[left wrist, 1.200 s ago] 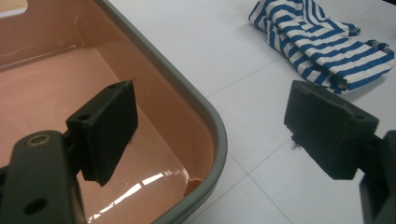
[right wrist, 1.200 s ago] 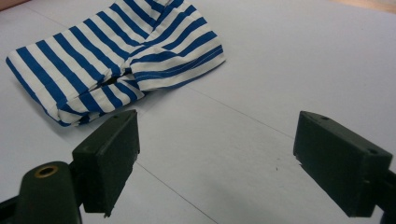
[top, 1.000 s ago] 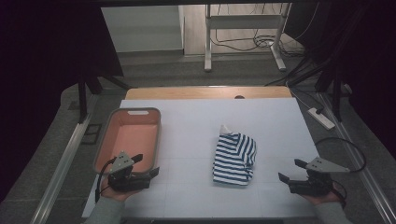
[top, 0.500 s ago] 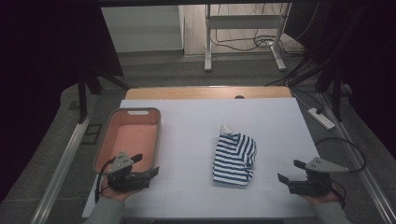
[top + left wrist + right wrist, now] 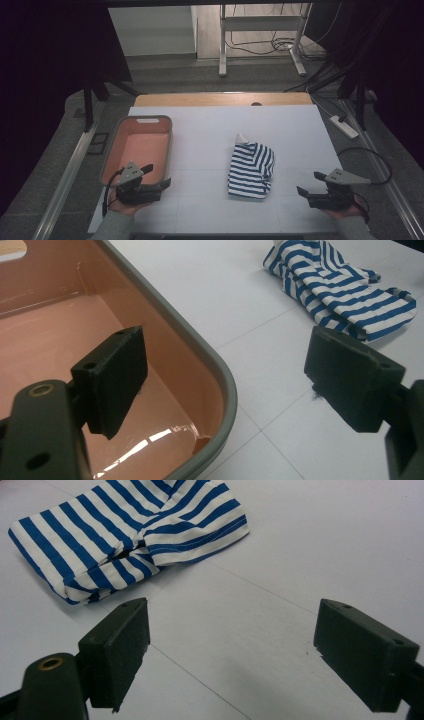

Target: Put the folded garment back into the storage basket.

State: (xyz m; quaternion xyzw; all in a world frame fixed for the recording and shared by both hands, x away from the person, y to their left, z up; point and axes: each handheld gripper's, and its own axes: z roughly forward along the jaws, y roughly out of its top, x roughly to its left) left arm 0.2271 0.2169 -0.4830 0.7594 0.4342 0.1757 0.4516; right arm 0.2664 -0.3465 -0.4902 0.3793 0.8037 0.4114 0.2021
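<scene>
A blue-and-white striped cloth lies crumpled on the white table, right of centre. A pink tray with a grey rim sits at the left with nothing in it. My left gripper rests at the tray's near right corner, open and holding nothing. In the left gripper view its jaws straddle the tray rim, with the cloth farther off. My right gripper stands open on the table to the right of the cloth. The right gripper points at the cloth, a short gap away.
A wooden strip borders the table's far edge. Beyond it stand metal frame legs on the floor, and a power strip lies at the right. A black cable loops from the right gripper.
</scene>
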